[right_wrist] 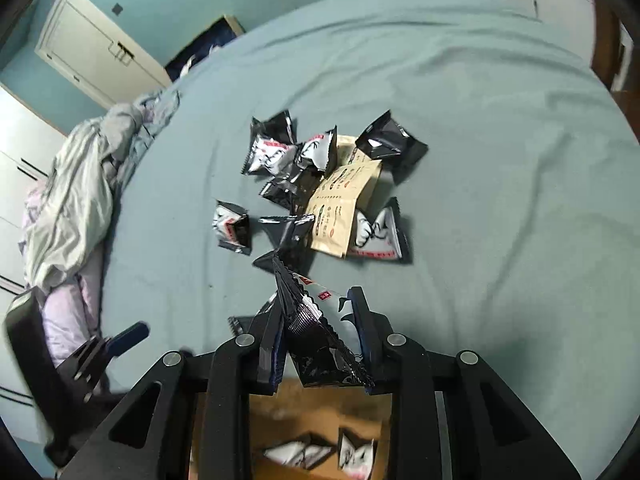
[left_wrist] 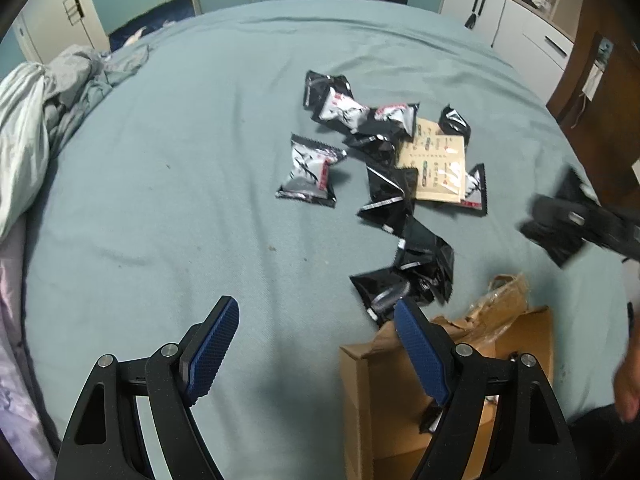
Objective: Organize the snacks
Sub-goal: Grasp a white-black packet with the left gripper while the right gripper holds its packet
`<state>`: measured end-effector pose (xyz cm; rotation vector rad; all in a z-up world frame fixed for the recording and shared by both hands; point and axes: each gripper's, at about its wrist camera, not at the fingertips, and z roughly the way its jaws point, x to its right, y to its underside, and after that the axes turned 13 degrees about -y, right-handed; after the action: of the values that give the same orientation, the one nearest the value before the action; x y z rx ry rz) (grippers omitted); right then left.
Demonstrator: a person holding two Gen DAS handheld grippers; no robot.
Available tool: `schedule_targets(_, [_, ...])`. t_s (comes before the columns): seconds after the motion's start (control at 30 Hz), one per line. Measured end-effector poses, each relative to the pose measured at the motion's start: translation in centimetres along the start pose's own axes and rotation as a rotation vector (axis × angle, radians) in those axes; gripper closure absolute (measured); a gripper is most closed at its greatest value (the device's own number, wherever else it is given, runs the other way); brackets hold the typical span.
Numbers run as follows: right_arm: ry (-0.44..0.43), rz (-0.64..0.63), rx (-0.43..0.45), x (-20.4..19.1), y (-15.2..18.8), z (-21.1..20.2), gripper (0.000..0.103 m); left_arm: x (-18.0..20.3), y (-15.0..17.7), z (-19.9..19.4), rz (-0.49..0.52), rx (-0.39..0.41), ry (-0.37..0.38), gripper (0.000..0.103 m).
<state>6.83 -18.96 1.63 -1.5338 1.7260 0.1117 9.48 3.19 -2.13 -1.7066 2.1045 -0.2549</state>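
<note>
The right gripper [right_wrist: 320,320] is clamped on a black-and-white packet [right_wrist: 320,332], held above the box [right_wrist: 320,428], where two more packets [right_wrist: 320,452] lie. The left gripper [left_wrist: 316,348] hangs with its fingers wide apart and nothing between them, over the bed [left_wrist: 180,200] beside the box [left_wrist: 368,400]. The remaining packets [left_wrist: 384,168] lie scattered mid-bed around a tan pouch [left_wrist: 436,168], several overlapping it. A rumpled blanket [left_wrist: 36,120] sits at the left edge

Dim, even indoor light; soft shadows. Strong fisheye curvature, dark corner vignetting. Right tool [left_wrist: 576,220] motion-blurred in the left view.
</note>
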Motion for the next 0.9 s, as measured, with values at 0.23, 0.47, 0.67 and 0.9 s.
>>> schedule_targets(0.23, [-0.026, 0.023, 0.083, 1.1, 4.4, -4.4, 0.077, -0.4, -2.0, 1.4, 0.006, 0.038, -0.033, 0.022])
schedule_targets(0.47, [-0.005, 0.087, 0.13, 3.4, 7.6, -7.9, 0.077, 1.2, -5.5, 3.8, 0.061, 0.057, -0.052, 0.022])
schedule_targets(0.67, [0.015, 0.126, 0.119, 4.6, 8.3, -7.6, 0.077, 3.2, -7.7, 7.6, 0.109, 0.023, -0.111, 0.022])
schedule_targets(0.9, [-0.031, 0.087, 0.111, 4.6, 7.0, -5.7, 0.077, 2.5, -9.9, 11.3, 0.058, -0.022, -0.092, 0.022])
